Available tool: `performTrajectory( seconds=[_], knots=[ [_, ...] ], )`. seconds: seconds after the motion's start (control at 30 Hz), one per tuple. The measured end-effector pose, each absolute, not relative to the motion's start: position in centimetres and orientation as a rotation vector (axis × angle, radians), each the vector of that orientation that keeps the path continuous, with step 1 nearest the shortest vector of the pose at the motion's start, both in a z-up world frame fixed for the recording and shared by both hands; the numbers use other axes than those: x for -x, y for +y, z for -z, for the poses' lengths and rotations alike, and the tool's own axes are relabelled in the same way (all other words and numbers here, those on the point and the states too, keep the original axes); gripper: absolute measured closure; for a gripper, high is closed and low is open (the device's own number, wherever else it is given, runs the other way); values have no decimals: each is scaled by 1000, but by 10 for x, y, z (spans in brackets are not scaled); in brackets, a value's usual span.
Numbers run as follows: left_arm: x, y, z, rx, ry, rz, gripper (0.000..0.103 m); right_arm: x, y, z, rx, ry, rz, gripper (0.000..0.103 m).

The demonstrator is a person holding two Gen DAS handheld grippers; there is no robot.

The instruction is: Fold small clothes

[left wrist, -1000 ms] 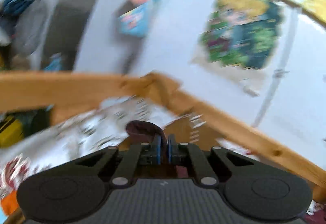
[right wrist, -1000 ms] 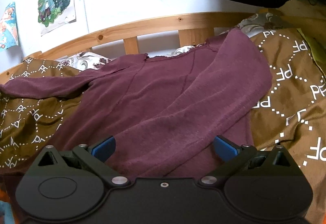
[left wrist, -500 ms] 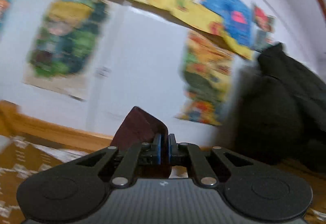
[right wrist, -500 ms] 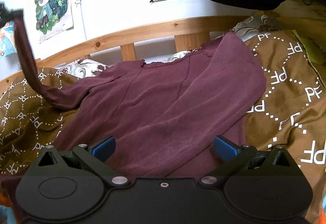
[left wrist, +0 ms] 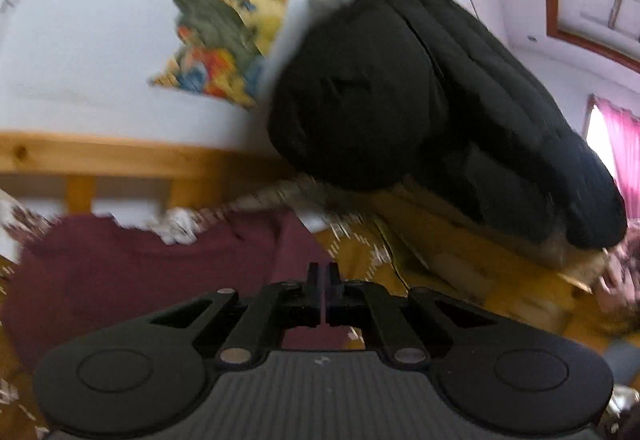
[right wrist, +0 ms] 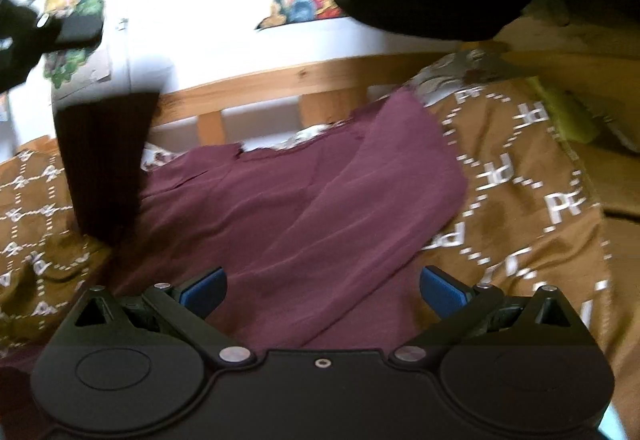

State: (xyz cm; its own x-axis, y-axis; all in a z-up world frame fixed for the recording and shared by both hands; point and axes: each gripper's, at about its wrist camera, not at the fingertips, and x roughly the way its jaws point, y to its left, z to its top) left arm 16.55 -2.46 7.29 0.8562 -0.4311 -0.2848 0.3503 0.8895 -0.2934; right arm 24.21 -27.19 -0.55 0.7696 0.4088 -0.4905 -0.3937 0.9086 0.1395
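Your left gripper (left wrist: pixel 323 272) has swung right since a moment ago: posters filled its view then, now the one maroon shirt (right wrist: pixel 304 208) lies below it on the brown patterned blanket (right wrist: pixel 528 200). Its jaws are pressed together; the sleeve (right wrist: pixel 104 168) hangs from it in the right wrist view, lifted higher and nearer the shirt body than before, though the pinch itself is blurred. Your right gripper (right wrist: pixel 322 290) has stayed low over the hem, blue pads (right wrist: pixel 202 290) spread wide, holding nothing. Count: one shirt, one black jacket (left wrist: pixel 420 88), one wooden headboard (right wrist: pixel 280 80), four wall posters across both views.
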Motion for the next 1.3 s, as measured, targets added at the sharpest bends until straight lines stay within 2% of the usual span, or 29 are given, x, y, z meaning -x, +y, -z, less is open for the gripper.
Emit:
performTrajectory(
  seconds=[0.23, 0.33, 0.43, 0.47, 0.53, 0.63, 0.8, 0.9, 0.93, 0.97, 1.07, 1.3],
  knots=[
    [-173, -37, -35, 266, 477, 395, 102, -258, -300, 8, -85, 548, -344, 1],
    [-170, -22, -21, 295, 539, 311, 96, -259, -304, 9, -100, 547, -353, 1],
    [-163, 3, -8, 326, 592, 161, 72, -257, -297, 8, -115, 537, -438, 1],
    [-160, 13, -6, 338, 605, 99, 59, -254, -293, 8, -106, 530, -478, 1],
    [-154, 33, 0, 355, 626, -33, 48, -248, -282, 7, -79, 516, -573, 2],
    [-151, 61, 8, 380, 661, -186, 41, -242, -264, 11, -25, 540, -693, 6],
    [-152, 103, 17, 409, 726, -394, 39, -250, -236, 21, 47, 568, -716, 20],
    [-156, 117, 16, 407, 731, -442, 39, -269, -219, 28, 50, 602, -708, 33],
    [-157, 121, 15, 403, 728, -452, 39, -274, -213, 32, 58, 623, -702, 50],
    [-157, 124, 14, 399, 723, -453, 39, -276, -209, 35, 70, 645, -691, 72],
    [-161, 128, 11, 377, 698, -448, 39, -273, -213, 38, 61, 655, -692, 97],
    [-184, 127, 11, 381, 666, -396, 39, -261, -264, 3, -58, 579, -629, 98]
  ],
)
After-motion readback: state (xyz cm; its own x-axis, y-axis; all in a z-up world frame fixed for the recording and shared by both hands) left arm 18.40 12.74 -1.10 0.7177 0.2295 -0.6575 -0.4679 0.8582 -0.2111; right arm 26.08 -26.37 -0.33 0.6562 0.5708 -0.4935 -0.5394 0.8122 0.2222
